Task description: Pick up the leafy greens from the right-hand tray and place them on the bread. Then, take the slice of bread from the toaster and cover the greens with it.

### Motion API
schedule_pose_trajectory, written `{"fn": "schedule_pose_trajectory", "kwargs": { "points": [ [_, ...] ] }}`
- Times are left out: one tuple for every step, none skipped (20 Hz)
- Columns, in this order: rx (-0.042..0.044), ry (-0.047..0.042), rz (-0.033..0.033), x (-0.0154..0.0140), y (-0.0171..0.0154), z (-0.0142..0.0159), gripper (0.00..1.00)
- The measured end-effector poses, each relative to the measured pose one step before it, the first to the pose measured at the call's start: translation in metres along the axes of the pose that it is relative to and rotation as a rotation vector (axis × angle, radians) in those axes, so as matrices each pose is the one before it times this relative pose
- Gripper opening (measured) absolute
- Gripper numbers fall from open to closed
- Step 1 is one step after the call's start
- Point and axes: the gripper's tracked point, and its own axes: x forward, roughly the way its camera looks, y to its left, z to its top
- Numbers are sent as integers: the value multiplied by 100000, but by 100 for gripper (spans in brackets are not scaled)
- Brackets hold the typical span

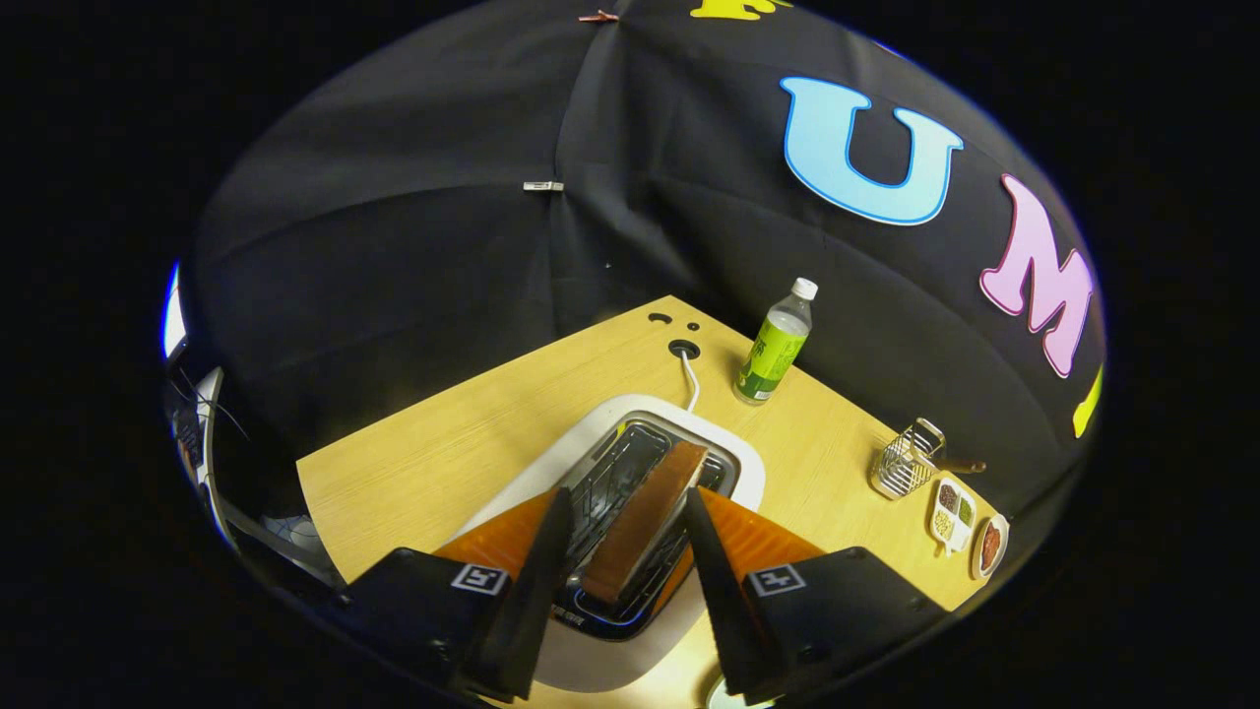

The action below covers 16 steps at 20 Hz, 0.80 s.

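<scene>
The tongs hang open over the white toaster, one finger on each side of the slice of bread without touching it. The slice stands on edge in the toaster's slot, between the fingers. Beyond the toaster, on the wooden bench, stands a green-labelled bottle. Off to the right sit a small wire basket and a divided white dish.

gripper open astride bread, gaps perhaps narrow
</scene>
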Motion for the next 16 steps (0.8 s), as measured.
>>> {"fn": "schedule_pose_trajectory", "kwargs": {
  "points": [
    [-174, -101, -1091, -22, -183, 165, 65],
    [332, 233, -397, 75, -45, -162, 57],
    [639, 814, -531, 28, -118, -208, 51],
    [1020, 558, 262, -72, -26, 46, 45],
    [1279, 1107, 113, -13, -20, -49, 40],
    [1939, 235, -1642, -34, -456, 104, 33],
    [2188, 608, -1977, -94, -422, 102, 27],
    [2228, 698, 1125, 216, 253, -314, 21],
    [213, 300, 880, -78, 155, -9, 19],
    [-1065, -810, 493, -223, -90, 345, 19],
    [-1860, -988, 1786, -315, 196, 226, 17],
    [-1916, -1036, 1771, -250, 128, 163, 16],
    [-691, -701, 979, -646, 84, 48, 16],
    [889, -850, 809, -430, 16, 287, 16],
    [1438, -784, 1076, -347, 155, 156, 14],
    [1015, -1327, 671, -444, -57, 707, 14]
  ]
}}
